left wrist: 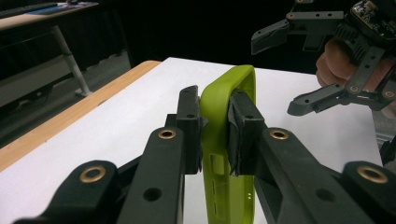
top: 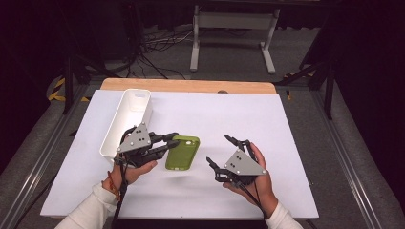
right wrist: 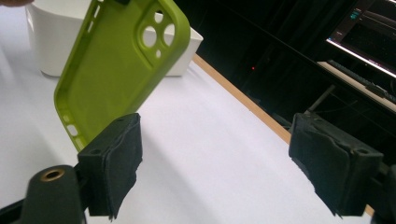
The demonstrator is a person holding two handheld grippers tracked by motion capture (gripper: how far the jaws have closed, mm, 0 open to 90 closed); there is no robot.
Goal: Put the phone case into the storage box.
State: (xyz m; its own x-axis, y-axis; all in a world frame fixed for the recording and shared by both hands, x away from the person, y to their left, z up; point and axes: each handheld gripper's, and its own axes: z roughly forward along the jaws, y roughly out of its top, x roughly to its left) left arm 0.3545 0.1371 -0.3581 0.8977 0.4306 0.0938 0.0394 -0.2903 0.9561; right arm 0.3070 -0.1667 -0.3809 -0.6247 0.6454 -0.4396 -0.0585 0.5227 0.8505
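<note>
A lime green phone case (top: 183, 152) hangs just above the white table top, left of centre. My left gripper (top: 171, 140) is shut on its left edge; in the left gripper view both pads clamp the case's (left wrist: 223, 135) wall. My right gripper (top: 220, 151) stands open to the right of the case, apart from it, with nothing between its fingers. The right gripper view has the case (right wrist: 119, 65) tilted above my left pad (right wrist: 114, 165), camera cut-outs at its top. That open right gripper (left wrist: 273, 70) also appears in the left gripper view.
A long white bin (top: 125, 121) lies at the left of the white table top (top: 229, 119), right behind my left hand. A wooden edge (top: 191, 86) runs along the table's far side. Cables and a white stand are on the floor beyond.
</note>
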